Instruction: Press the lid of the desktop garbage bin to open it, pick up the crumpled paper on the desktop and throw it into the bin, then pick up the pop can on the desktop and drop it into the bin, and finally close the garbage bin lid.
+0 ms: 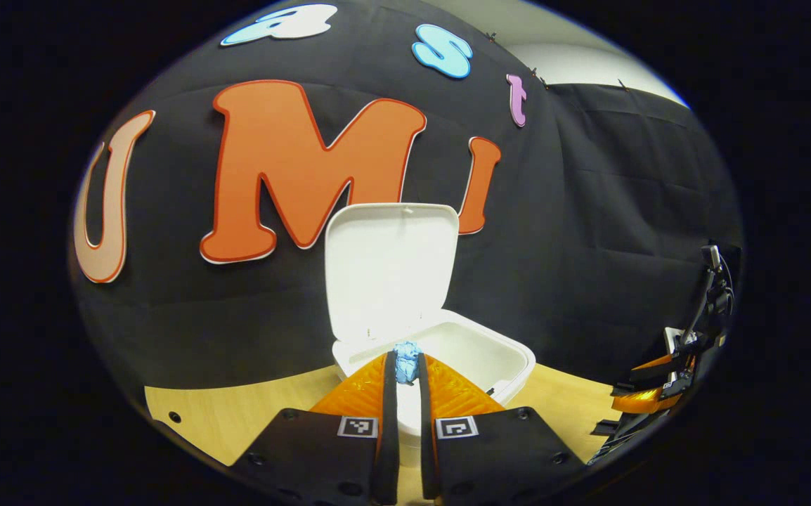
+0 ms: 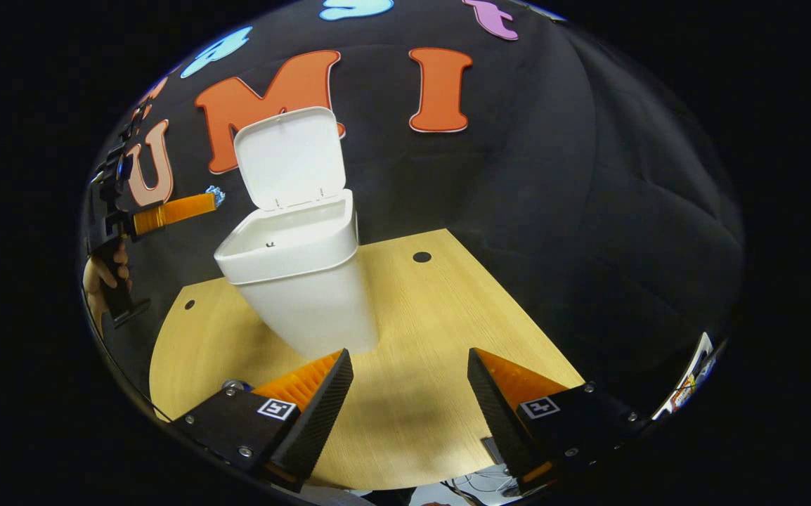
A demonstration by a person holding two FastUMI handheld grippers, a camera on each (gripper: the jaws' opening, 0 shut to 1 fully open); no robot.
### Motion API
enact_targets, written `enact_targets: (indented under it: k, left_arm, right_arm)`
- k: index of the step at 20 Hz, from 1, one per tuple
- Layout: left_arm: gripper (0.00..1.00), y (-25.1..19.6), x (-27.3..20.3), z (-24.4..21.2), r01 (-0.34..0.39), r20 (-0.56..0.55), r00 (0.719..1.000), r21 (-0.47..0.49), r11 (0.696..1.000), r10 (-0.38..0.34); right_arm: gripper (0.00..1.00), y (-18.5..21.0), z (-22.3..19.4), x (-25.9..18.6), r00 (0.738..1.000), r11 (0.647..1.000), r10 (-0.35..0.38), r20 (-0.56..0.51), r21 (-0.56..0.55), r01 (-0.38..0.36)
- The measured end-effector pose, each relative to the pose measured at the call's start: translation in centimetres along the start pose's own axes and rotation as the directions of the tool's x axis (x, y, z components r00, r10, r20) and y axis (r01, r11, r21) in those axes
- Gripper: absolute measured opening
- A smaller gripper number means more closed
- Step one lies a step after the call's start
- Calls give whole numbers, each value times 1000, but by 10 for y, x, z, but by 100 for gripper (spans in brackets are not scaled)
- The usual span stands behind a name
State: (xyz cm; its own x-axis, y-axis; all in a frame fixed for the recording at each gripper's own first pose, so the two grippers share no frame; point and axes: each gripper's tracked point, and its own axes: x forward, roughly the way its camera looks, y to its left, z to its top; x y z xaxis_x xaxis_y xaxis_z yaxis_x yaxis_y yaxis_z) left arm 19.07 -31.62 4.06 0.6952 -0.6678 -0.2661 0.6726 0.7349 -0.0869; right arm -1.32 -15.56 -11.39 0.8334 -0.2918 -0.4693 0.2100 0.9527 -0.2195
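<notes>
Between the closed fingers of the left hand-held gripper (image 1: 405, 372), a small crumpled wad of light blue paper (image 1: 406, 353) is pinched at the very tips, held in the air at the near rim of the white plastic desktop garbage bin (image 1: 479, 355). From the right gripper view the same wad (image 2: 216, 195) sits at the end of the left hand-held gripper (image 2: 212, 200), off to one side of the bin (image 2: 307, 295) and about level with its opening, not yet over it. The bin's white hinged lid (image 1: 391, 270) stands upright at the back, so the mouth is open, and the inside looks bare as far as it can be seen.

My reading is that the paper step is in hand: the lid is opened, the paper is picked up and is being carried to the drop. The next move calls for bringing the fingertips fully over the opening before letting go, so the light wad falls inside rather than glancing off the rim.

Farther out, the right hand-held gripper (image 2: 409, 376) hangs spread wide and empty over the light wooden surface (image 2: 448, 316) in front of the bin. I cannot make out the pop can.
</notes>
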Motion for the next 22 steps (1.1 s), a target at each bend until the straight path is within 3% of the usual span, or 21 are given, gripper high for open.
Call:
enact_targets:
  k: [8,10,12,14,16,22]
  left_arm:
    - [33,-14,29,-15,11,-50,999,-26,1000,-13]
    - [46,-12,30,-18,-3,-53,999,-31,1000,2]
    - [81,-11,29,-18,-11,-55,998,-41,999,9]
    - [82,-2,26,-17,-45,-42,998,-44,998,43]
    - [100,10,17,-10,-86,-13,996,-37,996,85]
    - [99,51,-18,-10,-200,8,980,-40,979,200]
  right_arm:
    - [99,-27,-13,0,999,998,-36,-36,56,38]
    - [98,-28,-14,-1,999,998,-39,-38,57,41]
    - [98,-29,-15,-1,998,998,-41,-42,54,44]
    - [98,-25,-14,0,998,998,-35,-43,53,37]
    - [98,-22,-15,1,999,998,-25,-40,53,27]
    - [98,9,-7,7,999,999,29,-32,14,-29]
